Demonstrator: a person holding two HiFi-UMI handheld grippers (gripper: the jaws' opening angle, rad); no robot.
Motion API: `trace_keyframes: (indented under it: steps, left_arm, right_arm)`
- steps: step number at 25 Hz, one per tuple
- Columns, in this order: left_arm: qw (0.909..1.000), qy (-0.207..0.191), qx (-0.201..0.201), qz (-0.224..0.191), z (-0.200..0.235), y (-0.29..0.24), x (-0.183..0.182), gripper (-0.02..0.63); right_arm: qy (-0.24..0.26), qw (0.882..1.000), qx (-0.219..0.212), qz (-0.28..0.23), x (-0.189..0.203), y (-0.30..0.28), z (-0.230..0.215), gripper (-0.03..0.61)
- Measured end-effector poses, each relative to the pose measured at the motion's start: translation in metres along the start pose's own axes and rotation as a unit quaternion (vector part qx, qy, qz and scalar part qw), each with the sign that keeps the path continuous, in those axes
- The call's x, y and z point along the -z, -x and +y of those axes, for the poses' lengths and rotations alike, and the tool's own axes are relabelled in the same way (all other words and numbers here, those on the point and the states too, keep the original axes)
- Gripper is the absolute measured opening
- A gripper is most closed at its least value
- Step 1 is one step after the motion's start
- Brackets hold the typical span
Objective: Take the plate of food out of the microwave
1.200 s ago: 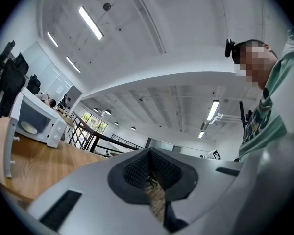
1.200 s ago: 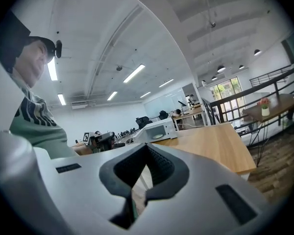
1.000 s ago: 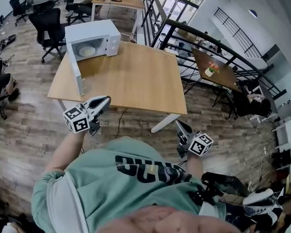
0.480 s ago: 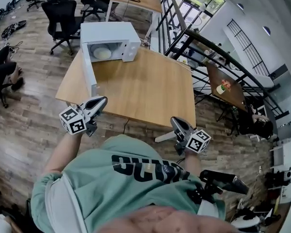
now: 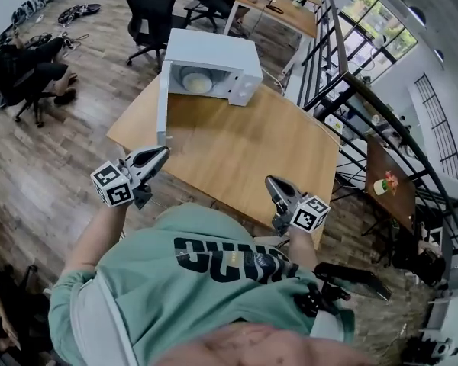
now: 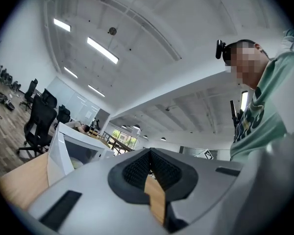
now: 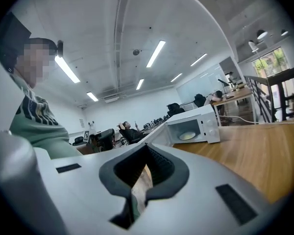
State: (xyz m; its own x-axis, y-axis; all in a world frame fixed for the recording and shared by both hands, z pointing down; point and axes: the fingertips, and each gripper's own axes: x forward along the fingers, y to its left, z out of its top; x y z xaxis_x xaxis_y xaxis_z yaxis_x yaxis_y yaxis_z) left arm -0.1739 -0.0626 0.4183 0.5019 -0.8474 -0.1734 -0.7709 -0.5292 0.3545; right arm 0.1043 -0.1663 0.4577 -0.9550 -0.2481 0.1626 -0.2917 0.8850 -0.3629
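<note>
A white microwave (image 5: 211, 65) stands at the far left corner of a wooden table (image 5: 252, 143), its door (image 5: 162, 107) swung wide open. Inside lies a pale plate of food (image 5: 198, 84), which also shows in the right gripper view as a plate (image 7: 187, 136) in the microwave (image 7: 198, 125). My left gripper (image 5: 162, 153) hovers at the table's near left edge, below the door, shut and empty. My right gripper (image 5: 270, 182) hangs over the near edge at the right, shut with nothing in it. Both are far from the microwave (image 6: 77, 148).
Black office chairs (image 5: 154, 2) stand behind the table's left side. A black railing (image 5: 332, 75) runs along the right. A person slumps over a far desk (image 5: 278, 6). Another person sits at the far left (image 5: 19, 63). A small table with flowers (image 5: 387, 183) is lower right.
The person has stepped towards the table, so the microwave looks nearer and more central. Both grippers now reach the table's near edge; the right one has swung in from beyond the table's corner.
</note>
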Motion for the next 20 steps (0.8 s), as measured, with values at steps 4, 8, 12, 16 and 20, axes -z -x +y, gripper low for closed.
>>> trace_keyframes:
  steps: [4, 8, 12, 16, 20]
  left_arm:
    - [0.9986, 0.002, -0.050, -0.016, -0.012, -0.037, 0.011, 0.005]
    - [0.9966, -0.002, -0.082, -0.008, -0.020, -0.080, 0.020, 0.005]
    - [0.9935, -0.014, -0.113, 0.000, -0.031, -0.099, 0.027, 0.005]
    - [0.9900, -0.009, -0.140, 0.016, -0.036, -0.111, 0.036, 0.005]
    - [0.9902, -0.003, -0.138, 0.023, -0.028, -0.122, 0.043, 0.005]
  right_arm:
    - [0.009, 0.998, -0.061, 0.011, -0.027, -0.012, -0.054, 0.008]
    - [0.009, 0.994, -0.105, 0.013, -0.048, -0.018, -0.098, 0.008]
    - [-0.015, 0.989, -0.143, 0.021, -0.040, -0.028, -0.126, 0.008]
    - [-0.028, 0.984, -0.174, 0.031, -0.035, -0.036, -0.137, 0.008]
    - [-0.032, 0.981, -0.188, 0.046, -0.029, -0.049, -0.138, 0.008]
